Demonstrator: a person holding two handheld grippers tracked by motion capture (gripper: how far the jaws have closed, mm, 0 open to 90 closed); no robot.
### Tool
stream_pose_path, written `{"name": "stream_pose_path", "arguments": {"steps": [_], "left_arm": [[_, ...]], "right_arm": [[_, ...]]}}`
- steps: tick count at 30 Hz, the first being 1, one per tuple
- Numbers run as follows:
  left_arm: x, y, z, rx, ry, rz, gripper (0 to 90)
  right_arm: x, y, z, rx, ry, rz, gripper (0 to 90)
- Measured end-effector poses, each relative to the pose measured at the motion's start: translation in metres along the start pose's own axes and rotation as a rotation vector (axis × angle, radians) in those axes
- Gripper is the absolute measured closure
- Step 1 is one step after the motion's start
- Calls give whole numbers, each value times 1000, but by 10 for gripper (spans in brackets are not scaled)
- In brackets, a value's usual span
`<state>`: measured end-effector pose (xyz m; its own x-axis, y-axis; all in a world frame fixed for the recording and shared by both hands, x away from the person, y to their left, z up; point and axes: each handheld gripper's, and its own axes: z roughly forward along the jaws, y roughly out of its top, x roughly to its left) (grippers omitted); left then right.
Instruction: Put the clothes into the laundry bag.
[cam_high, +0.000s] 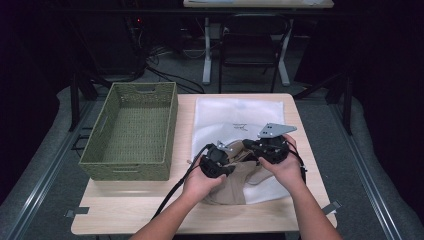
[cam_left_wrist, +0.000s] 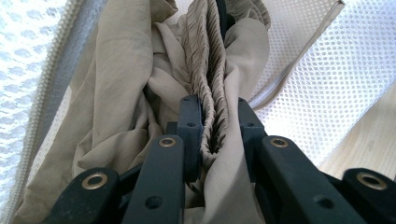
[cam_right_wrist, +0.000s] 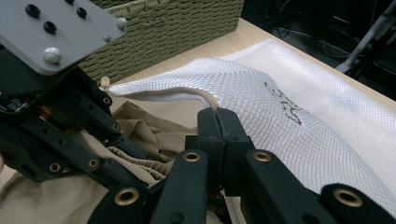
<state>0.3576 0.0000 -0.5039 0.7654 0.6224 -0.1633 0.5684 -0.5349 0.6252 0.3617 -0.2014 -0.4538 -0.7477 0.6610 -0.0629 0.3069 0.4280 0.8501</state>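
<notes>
Tabletop (cam_high: 125, 210) carries a woven green basket (cam_high: 131, 131) at left, nothing seen inside. White mesh laundry bag (cam_high: 240, 117) lies beside it, beige garment (cam_high: 235, 185) partly inside its opening. Left gripper (cam_left_wrist: 219, 126) fingers grasp the garment's pleated waistband (cam_left_wrist: 208, 70). Right gripper (cam_right_wrist: 218, 140) fingers clenched on the bag's zipper edge (cam_right_wrist: 187, 92).

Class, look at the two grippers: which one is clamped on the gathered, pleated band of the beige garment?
The left gripper: its jaws pinch the beige garment by its band. The right gripper instead clamps the white mesh bag at its edge.
</notes>
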Motion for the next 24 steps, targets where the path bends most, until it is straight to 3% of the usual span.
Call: {"name": "stream_pose_path", "arguments": {"steps": [24], "left_arm": [[-1,0,-6,-19,-7,2,710]], "right_arm": [[0,-1,0,1,1,-1,895]]}}
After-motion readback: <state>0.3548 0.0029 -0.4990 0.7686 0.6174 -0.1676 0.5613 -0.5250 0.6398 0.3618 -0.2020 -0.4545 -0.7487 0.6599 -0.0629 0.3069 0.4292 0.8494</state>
